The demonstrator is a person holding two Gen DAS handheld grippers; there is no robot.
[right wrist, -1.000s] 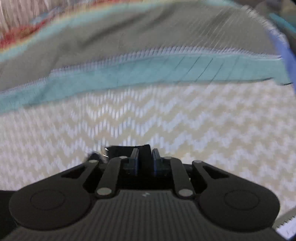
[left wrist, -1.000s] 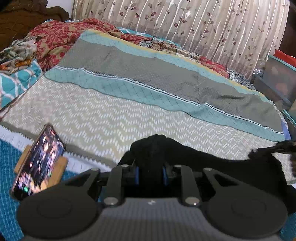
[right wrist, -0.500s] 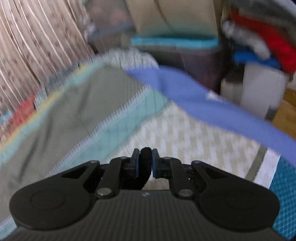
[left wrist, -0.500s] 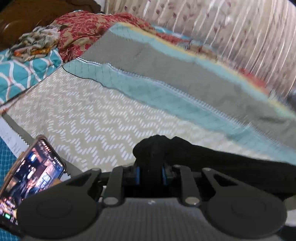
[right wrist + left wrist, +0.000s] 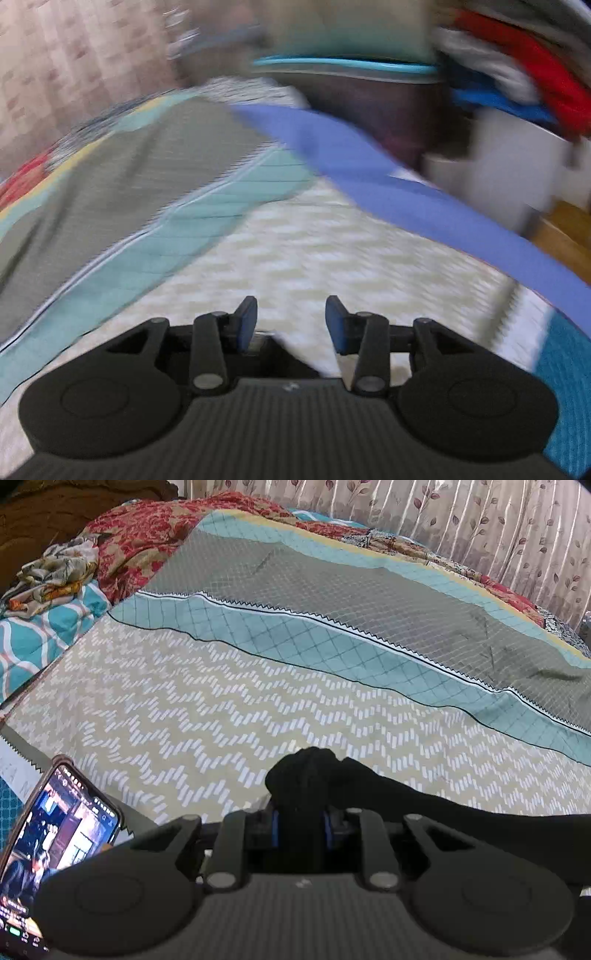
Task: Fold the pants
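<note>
The black pants (image 5: 424, 805) lie bunched across the near part of the bed and trail off to the right in the left wrist view. My left gripper (image 5: 300, 821) is shut on a thick bunch of the black fabric, which bulges up between its blue pads. My right gripper (image 5: 291, 323) is open and empty, with blue pads (image 5: 246, 324) well apart above the beige zigzag bedsheet (image 5: 332, 258). The right wrist view is blurred by motion and shows no pants.
A phone (image 5: 55, 853) with a lit screen leans at the bed's near left edge. Crumpled red and teal bedding (image 5: 122, 542) lies at the far left. A curtain (image 5: 480, 524) hangs behind. A blue band (image 5: 406, 192), a storage box and stacked clothes (image 5: 535, 85) are at the right.
My right gripper has let go of the black fabric and opened while swinging right. My left gripper stays shut on the pants and has shifted a little.
</note>
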